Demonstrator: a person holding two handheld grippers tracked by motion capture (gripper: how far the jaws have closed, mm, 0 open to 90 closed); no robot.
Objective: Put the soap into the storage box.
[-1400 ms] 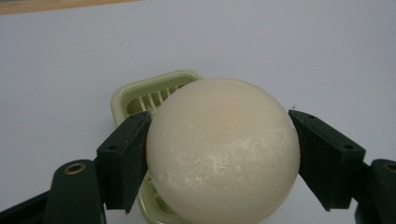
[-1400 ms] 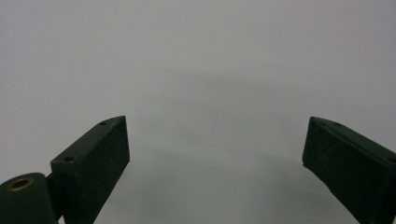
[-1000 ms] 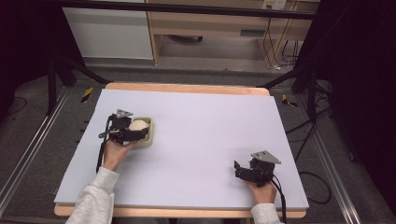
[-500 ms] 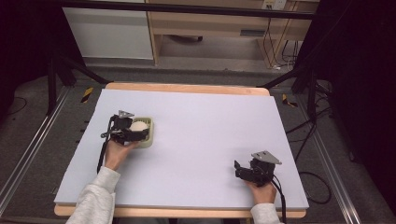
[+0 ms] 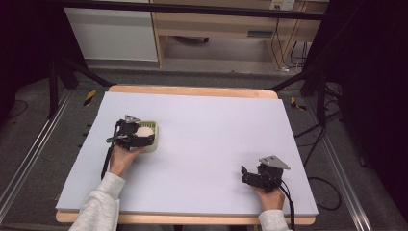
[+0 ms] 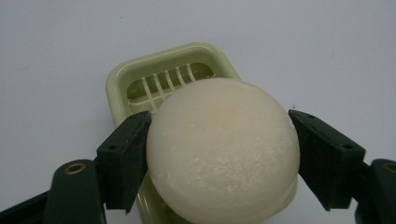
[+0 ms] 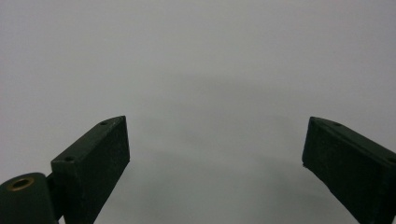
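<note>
My left gripper (image 6: 219, 154) clamps a round, unmarked cream soap bar (image 6: 223, 149) over the slotted pale-green soap dish (image 6: 122, 84) on the table's (image 5: 211, 125) left side, while my right gripper (image 7: 215, 163) gapes wide, holding nothing.

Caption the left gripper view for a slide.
Left gripper clamps a round cream soap over a pale green slatted soap dish.

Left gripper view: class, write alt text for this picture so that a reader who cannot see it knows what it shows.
A round, cream-white bar of soap sits between the two black jaws of the left tongs, which press against its sides. Under and behind it lies a pale green soap dish with a slotted base, resting on a plain light grey table.
</note>
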